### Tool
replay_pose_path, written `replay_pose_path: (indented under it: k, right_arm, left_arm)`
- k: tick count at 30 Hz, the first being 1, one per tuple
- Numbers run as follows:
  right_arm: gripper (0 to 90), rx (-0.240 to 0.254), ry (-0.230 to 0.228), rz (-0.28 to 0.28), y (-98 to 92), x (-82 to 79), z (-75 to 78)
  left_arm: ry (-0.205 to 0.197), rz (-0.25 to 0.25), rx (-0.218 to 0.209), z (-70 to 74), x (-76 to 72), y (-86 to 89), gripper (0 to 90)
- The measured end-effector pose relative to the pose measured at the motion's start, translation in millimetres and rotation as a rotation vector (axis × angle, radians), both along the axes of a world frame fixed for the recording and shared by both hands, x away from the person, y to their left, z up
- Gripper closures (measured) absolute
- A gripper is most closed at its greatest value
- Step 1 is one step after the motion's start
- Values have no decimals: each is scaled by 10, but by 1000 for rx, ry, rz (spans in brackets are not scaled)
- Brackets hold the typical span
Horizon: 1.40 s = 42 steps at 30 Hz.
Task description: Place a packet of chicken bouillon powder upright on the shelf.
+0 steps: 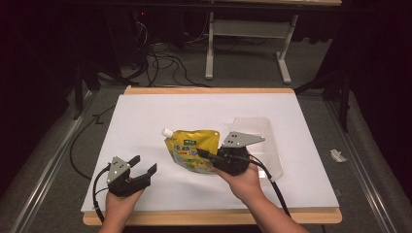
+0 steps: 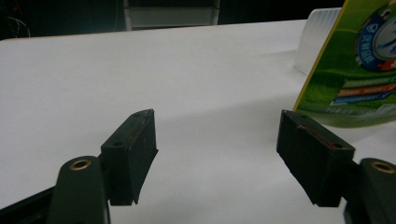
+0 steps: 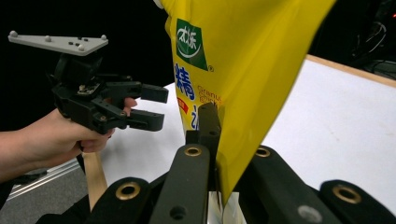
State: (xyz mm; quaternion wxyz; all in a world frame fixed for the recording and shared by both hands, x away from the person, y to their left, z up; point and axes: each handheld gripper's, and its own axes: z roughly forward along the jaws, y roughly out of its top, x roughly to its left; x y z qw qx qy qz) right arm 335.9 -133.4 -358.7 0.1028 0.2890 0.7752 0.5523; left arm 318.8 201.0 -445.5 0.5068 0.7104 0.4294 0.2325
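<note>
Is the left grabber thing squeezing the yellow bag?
No, the left gripper has its jaws spread wide over bare white table, while the yellow pouch sits off to one side, untouched by it.

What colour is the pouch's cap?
White, on the yellow pouch; the cap shows best in the high view.

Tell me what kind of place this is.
Probably a lab data-collection station: a white-covered table in a dark room, loose cables on the floor behind, and handheld tracked grippers, the right gripper pinching a yellow spouted pouch.

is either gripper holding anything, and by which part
The right gripper clamps the yellow pouch by its side edge. The left gripper is open, holding nothing.
</note>
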Motion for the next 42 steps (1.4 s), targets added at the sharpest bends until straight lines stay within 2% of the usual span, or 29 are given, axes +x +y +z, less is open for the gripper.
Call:
replay_pose_path:
  k: [9,14,21,25,33,42]
  right_arm:
    - [900,8,-37,-7,-210,-19,176]
    - [900,-5,-46,-4,-353,-16,263]
    - [900,0,-69,-41,-689,-53,421]
    - [900,25,-67,-59,-929,-53,483]
    - [900,29,-68,-92,-1263,-36,475]
    - [900,32,-58,-123,-1464,-85,375]
  left_arm:
    - [12,14,0,-23,8,8,284]
    - [16,23,0,-26,9,18,284]
    - [-5,22,20,20,-50,-9,282]
    - [0,23,29,11,-48,-15,282]
    - [6,31,30,-11,-17,-17,281]
    - [2,21,35,-7,-21,-29,279]
